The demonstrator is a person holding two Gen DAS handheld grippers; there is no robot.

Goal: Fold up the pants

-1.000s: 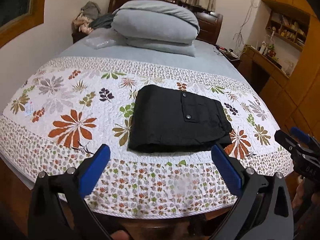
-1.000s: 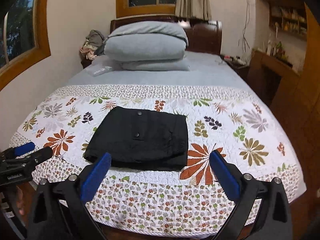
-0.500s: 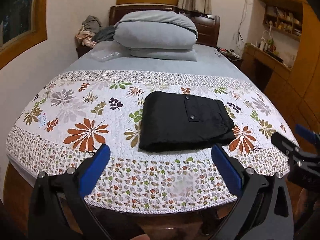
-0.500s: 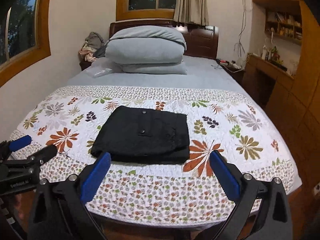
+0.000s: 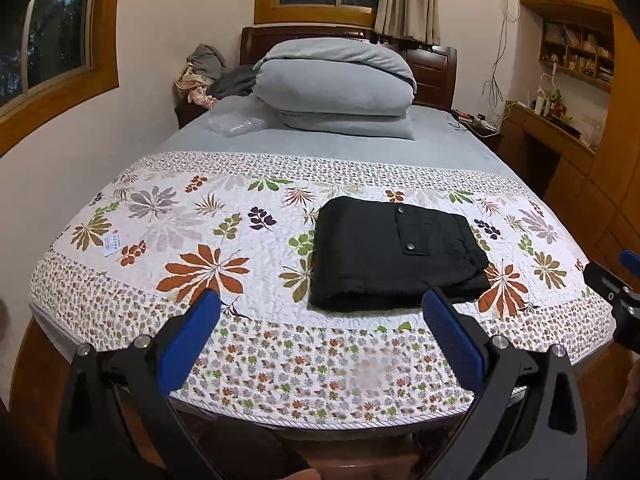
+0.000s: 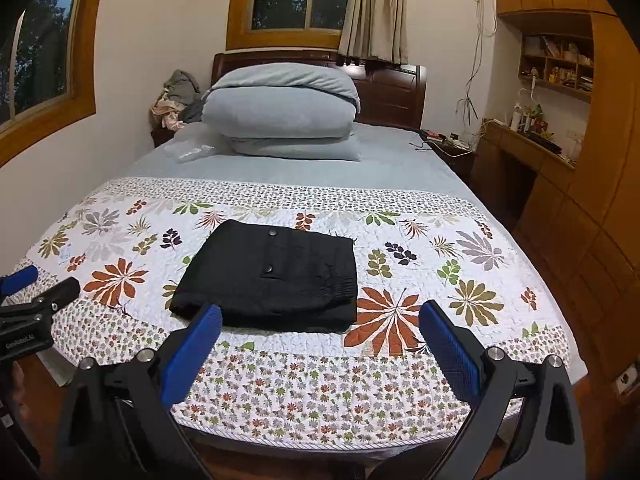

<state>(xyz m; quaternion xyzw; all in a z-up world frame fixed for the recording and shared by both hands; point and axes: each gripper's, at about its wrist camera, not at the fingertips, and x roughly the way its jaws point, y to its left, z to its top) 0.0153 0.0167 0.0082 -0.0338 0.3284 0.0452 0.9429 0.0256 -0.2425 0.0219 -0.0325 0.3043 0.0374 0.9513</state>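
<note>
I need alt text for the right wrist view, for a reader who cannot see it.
Folded black pants lie on a floral quilt at the foot of a bed, untouched. The right gripper hovers before them, jaws wide open and empty. Grey bedding is stacked by the headboard; the left gripper shows at the left edge.

Folded pants [image 5: 394, 258] lie on the quilt [image 5: 192, 216], pillows [image 5: 334, 88] behind
</note>
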